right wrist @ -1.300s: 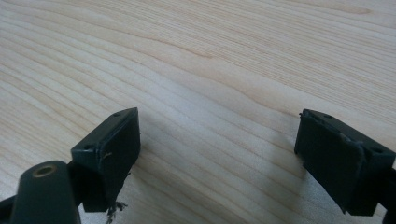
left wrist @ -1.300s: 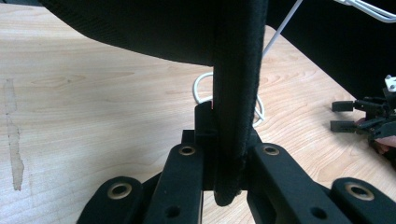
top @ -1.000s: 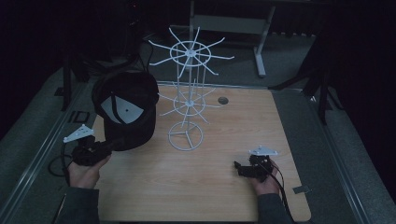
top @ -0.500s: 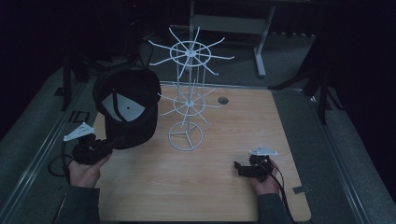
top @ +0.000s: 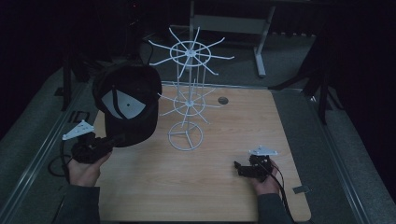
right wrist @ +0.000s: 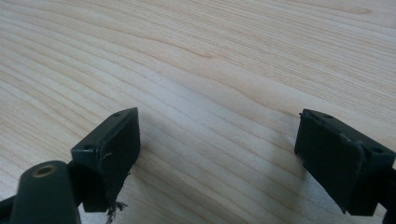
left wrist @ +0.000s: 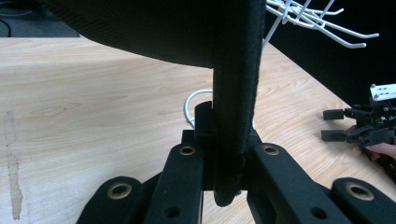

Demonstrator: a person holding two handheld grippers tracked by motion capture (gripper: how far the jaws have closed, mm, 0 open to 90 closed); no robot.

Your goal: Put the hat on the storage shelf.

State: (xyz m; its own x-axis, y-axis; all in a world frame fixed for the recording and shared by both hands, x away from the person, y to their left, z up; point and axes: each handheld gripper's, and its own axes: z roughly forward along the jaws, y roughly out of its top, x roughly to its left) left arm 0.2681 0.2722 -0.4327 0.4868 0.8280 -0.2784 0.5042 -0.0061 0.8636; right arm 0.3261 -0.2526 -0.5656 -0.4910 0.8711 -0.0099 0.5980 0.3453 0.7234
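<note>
While held up, cap (top: 127,103) brushes wire rack (top: 187,105) (white).

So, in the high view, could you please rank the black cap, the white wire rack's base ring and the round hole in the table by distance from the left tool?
1. Black cap: clamped by its brim in the left tool.
2. Base ring: to its right, mid-table.
3. Round hole: beyond the rack, near the far edge.

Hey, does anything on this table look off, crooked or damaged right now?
Nothing looks damaged or spilled. The white wire rack stands upright on the table. The black cap is held up by its brim in the left gripper, tilted, underside showing.
</note>
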